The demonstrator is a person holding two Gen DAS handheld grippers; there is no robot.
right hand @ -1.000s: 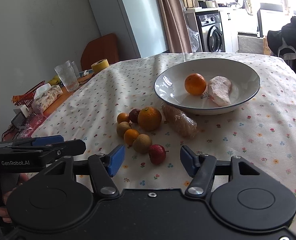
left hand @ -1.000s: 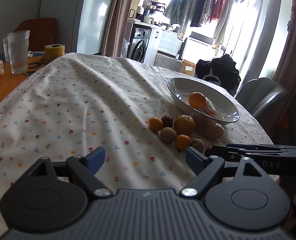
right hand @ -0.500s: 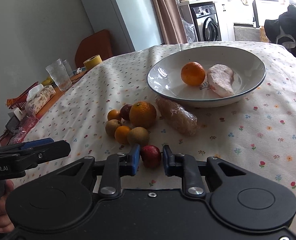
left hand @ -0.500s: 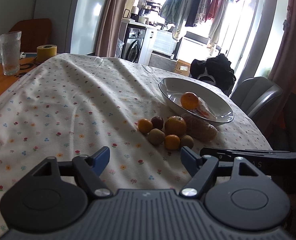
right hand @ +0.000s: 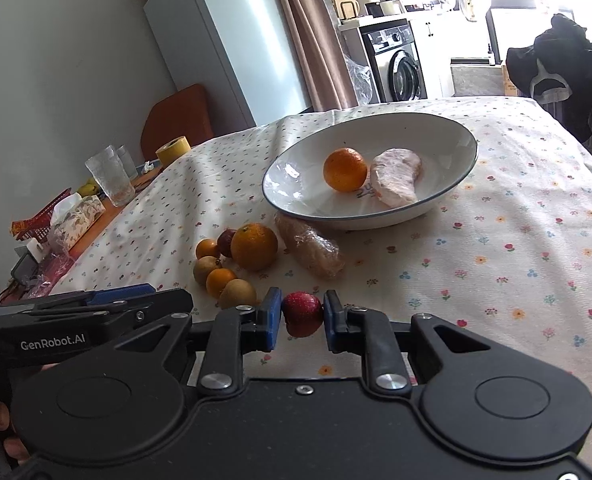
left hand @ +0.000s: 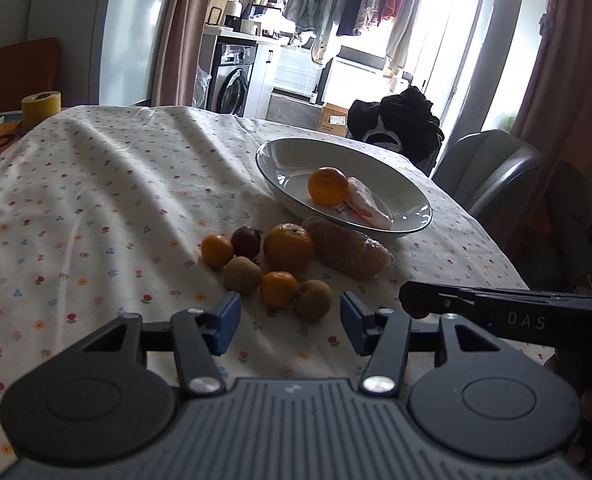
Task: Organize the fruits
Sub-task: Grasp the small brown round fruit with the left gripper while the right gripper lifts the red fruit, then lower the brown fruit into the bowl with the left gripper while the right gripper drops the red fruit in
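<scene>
From the left wrist, the left gripper (left hand: 290,322) is closing with nothing between its pads, just short of a brown fruit (left hand: 313,299) in the cluster; the wrapped loaf-shaped item (left hand: 347,251) lies with its long axis running from the bowl (left hand: 296,152) toward the right table edge; from the right wrist, the right gripper (right hand: 301,316) is clamped on a small red fruit (right hand: 301,309) (hidden in the other view) at the near edge of the cluster.

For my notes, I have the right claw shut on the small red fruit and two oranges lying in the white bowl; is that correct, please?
Not quite: the bowl holds one orange, beside a pale wrapped item. The right wrist view shows this. The right claw is indeed shut on the small red fruit.
</scene>
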